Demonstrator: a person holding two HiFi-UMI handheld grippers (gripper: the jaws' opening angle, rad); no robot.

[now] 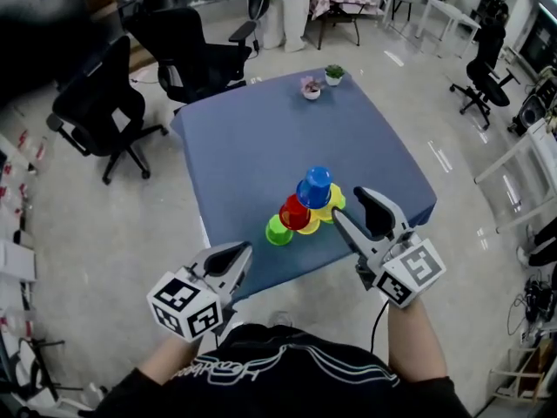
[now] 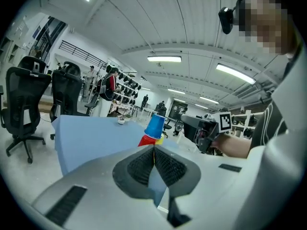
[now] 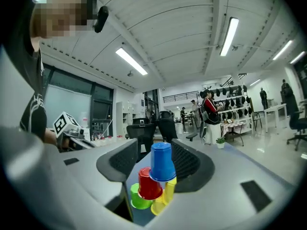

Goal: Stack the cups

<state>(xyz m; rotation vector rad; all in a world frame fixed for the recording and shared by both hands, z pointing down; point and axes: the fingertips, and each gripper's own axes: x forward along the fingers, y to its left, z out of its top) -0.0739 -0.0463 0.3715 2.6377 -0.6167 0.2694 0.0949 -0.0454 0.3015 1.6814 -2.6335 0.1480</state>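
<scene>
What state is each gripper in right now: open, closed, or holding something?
Left gripper: closed, holding nothing.
Right gripper: open, holding nothing.

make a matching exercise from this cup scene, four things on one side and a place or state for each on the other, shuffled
Things:
1. blue cup
2. green cup
3. left gripper
4. right gripper

Places or states:
a. jaws apart, holding nothing
b. topmost, above the red cup
c. left of and lower than the red cup in the head view
d. jaws together, holding nothing

Pairs: 1-b, 2-c, 3-d, 4-a
</scene>
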